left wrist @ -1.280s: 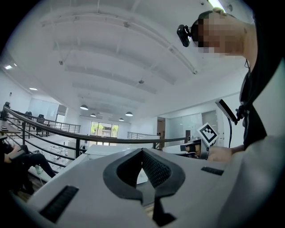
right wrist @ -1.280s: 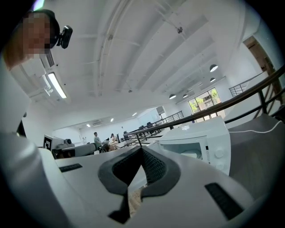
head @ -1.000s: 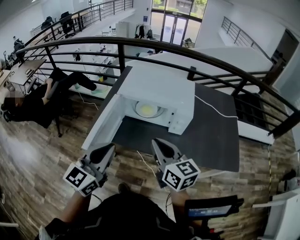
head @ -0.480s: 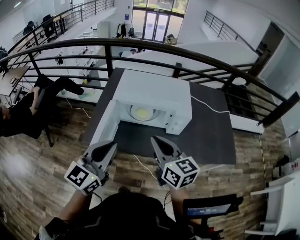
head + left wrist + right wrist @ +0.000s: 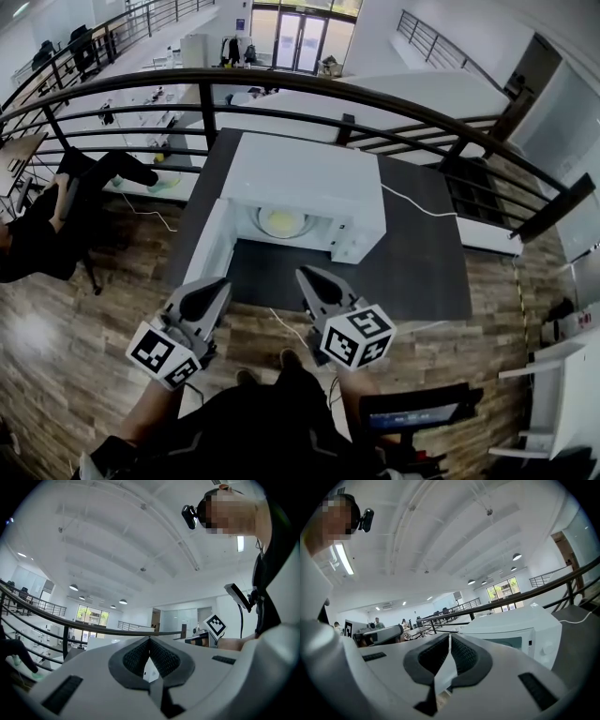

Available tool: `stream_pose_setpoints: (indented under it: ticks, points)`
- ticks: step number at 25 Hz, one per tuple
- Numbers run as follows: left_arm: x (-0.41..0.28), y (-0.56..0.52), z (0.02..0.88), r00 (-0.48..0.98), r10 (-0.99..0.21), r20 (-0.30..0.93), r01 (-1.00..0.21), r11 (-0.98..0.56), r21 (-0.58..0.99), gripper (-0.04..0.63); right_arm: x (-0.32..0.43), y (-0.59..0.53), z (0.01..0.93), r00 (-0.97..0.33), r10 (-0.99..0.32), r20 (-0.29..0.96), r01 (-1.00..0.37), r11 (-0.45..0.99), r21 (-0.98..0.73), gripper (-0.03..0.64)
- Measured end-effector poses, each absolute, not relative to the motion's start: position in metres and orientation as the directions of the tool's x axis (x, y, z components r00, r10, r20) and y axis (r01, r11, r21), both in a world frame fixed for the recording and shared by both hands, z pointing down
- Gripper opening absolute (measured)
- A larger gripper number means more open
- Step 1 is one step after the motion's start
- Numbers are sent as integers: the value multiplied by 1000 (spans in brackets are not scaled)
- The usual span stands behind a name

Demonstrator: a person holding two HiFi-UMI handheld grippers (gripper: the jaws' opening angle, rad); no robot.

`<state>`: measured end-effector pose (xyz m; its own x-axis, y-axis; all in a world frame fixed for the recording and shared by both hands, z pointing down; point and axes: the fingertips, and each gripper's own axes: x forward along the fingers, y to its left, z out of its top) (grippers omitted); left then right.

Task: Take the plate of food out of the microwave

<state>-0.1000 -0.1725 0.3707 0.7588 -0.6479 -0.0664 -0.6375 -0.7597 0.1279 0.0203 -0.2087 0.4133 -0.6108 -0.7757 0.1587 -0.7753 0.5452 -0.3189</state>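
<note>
- The plate (image 5: 281,223) lies flat on the floor of the microwave (image 5: 305,178) cavity. It is round, so no long axis shows. Its face is turned up, and the head view sees it through the open front.
- The plate is pale, with a yellowish mound of food (image 5: 285,220) at its middle. The cavity roof hides its far part.
- The microwave is white and stands on a dark counter (image 5: 422,262) just before a black railing (image 5: 281,80). Its opening faces the person, and its door (image 5: 210,248) is swung out on the left.
- The left gripper (image 5: 219,284) has its jaws pressed together with nothing between them. It sits near the outer end of the door.
- The right gripper (image 5: 304,275) also has its jaws together and holds nothing. It points at the opening, short of it and apart from the plate.
- A white cable (image 5: 422,212) trails over the counter to the right of the microwave.
</note>
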Motion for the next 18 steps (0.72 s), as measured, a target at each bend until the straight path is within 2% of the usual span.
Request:
stream_pose_setpoints:
  ticks: [10,16,18]
  points:
    - [-91,-218,365,704,-709,-43,-702,-704,106,3,27,-271,430,-652,-741,163,-738,571,-359,0]
    - [-87,-242,354,663,-746,-55,-741,-665,91,2,36,-303,446,-662,-733,155,-708,544,-451,2]
    - [-82,-247,354,661,-749,-47,-744,-663,82,3,42,-313,459,-666,-728,163,-692,521,-500,44]
